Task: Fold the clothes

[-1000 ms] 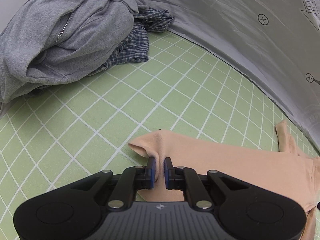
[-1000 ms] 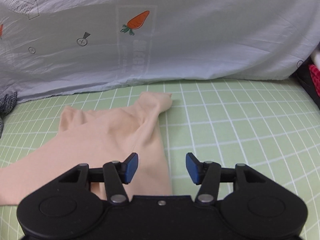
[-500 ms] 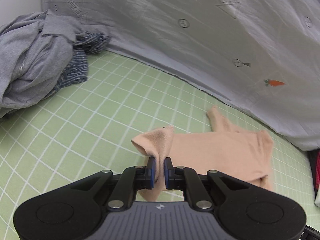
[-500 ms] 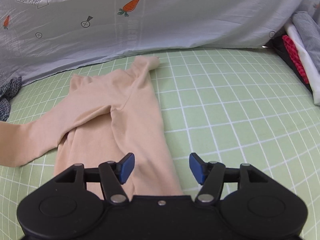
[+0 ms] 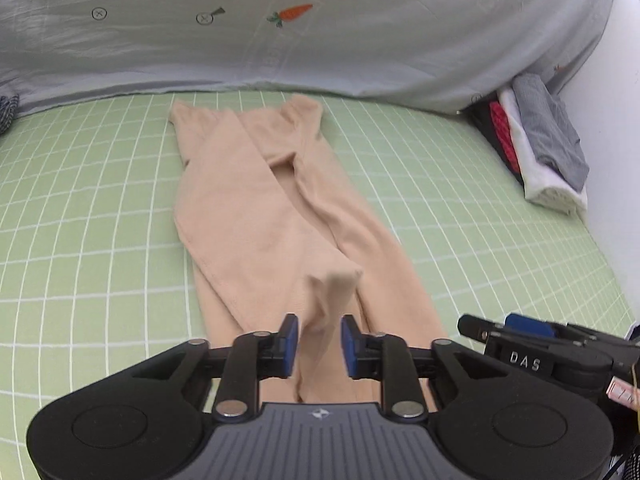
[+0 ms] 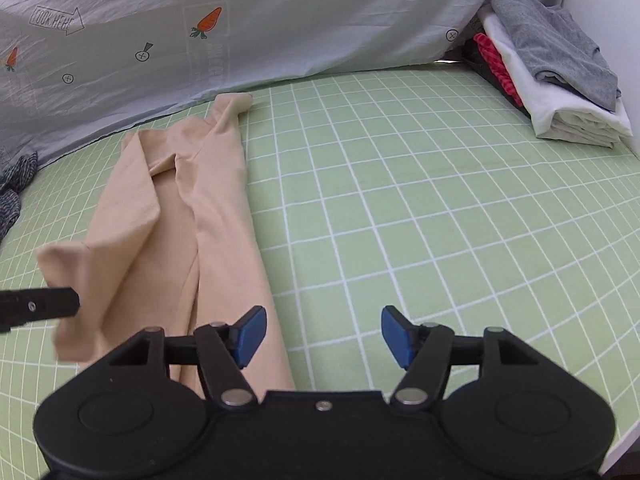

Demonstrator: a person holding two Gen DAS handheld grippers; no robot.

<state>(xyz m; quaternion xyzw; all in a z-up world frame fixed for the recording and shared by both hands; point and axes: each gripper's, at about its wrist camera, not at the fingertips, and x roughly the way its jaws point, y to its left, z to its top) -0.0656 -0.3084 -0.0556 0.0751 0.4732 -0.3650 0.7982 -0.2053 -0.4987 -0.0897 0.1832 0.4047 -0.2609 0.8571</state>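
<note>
The left gripper (image 5: pixel 316 346) hangs over the near end of the peach shirt (image 5: pixel 256 216), its blue pads (image 5: pixel 290 344) parted with a gap on each side of the sleeve end (image 5: pixel 334 284), which droops between them; whether a pad touches the cloth cannot be told. In the right wrist view the same sleeve end (image 6: pixel 72 276) stands raised off the mat beside the left gripper's black finger (image 6: pixel 38 308). The right gripper (image 6: pixel 322 338) is spread wide with nothing between its pads (image 6: pixel 250 334), over bare mat (image 6: pixel 400 220) just right of the shirt's edge. The shirt (image 6: pixel 208 216) lies lengthwise on the green grid mat, one sleeve folded across the body toward the camera, the other sleeve (image 6: pixel 234 106) reaching to the far edge. Behind it hangs a pale grey sheet (image 5: pixel 320 40) printed with carrots. At the far right a stack of folded clothes (image 6: pixel 560 80) sits against the wall; at the far left a bit of checked fabric (image 6: pixel 12 188) shows.
</note>
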